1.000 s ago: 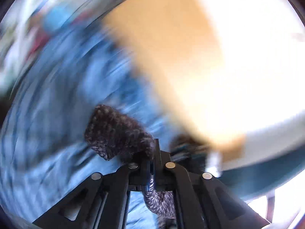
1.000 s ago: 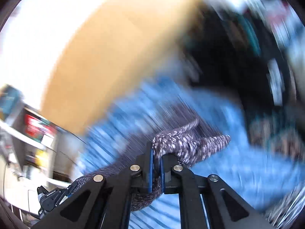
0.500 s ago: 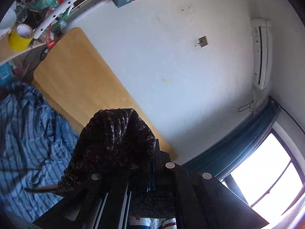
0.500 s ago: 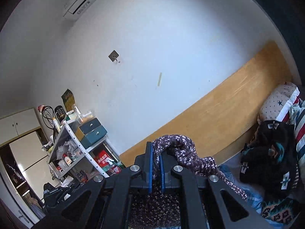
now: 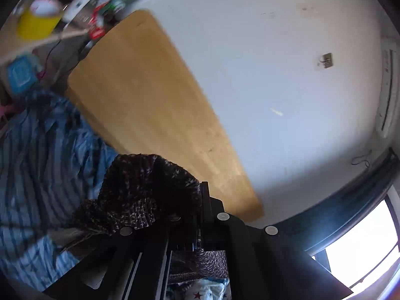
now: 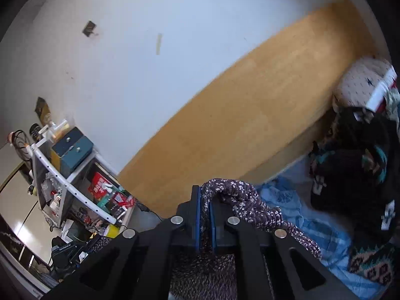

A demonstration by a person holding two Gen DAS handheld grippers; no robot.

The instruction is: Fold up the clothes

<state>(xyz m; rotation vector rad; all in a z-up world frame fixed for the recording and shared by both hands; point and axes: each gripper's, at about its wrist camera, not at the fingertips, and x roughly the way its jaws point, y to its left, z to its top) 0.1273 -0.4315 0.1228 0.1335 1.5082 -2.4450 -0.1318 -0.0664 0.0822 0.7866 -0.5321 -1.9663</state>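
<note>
Left gripper [image 5: 200,200], seen from its own wrist cam: jaws pressed together on a fold of the dark speckled knit garment [image 5: 140,187], which bunches up over the left-hand finger and drapes down its outer side; a further strip of the same knit shows below, between the gripper's arms. Behind it, L to R: blue striped bed sheet [image 5: 42,175], rumpled; long wooden bed board [image 5: 150,100] standing against the white wall [image 5: 275,75]; dark curtain [image 5: 350,212] and bright window [image 5: 362,245] at lower R. Yellow cup [image 5: 37,22] and blurred shelf clutter sit at upper L. A wall-mounted AC unit [image 5: 386,92] hangs at far R edge.

Right gripper [image 6: 205,195], own wrist cam: blue-padded jaws nearly together w/ a thick twist of the knit garment [image 6: 240,200] pinched between them. From the grip, the knit runs as a rope-like band to the R and downward, over the blue sheet [image 6: 320,230]; more of it hangs beneath the gripper's body, bottom centre. Both grippers thus hold the same garment, lifted off the bed.

Background, R cam: wooden board [image 6: 250,115] along the wall; pile of dark patterned clothes [image 6: 355,175] at R w/ a spotted pillow [image 6: 357,85] above it; white shelf rack [image 6: 67,172] at L carrying a blue box [image 6: 72,150] and assorted small items, too small to identify
</note>
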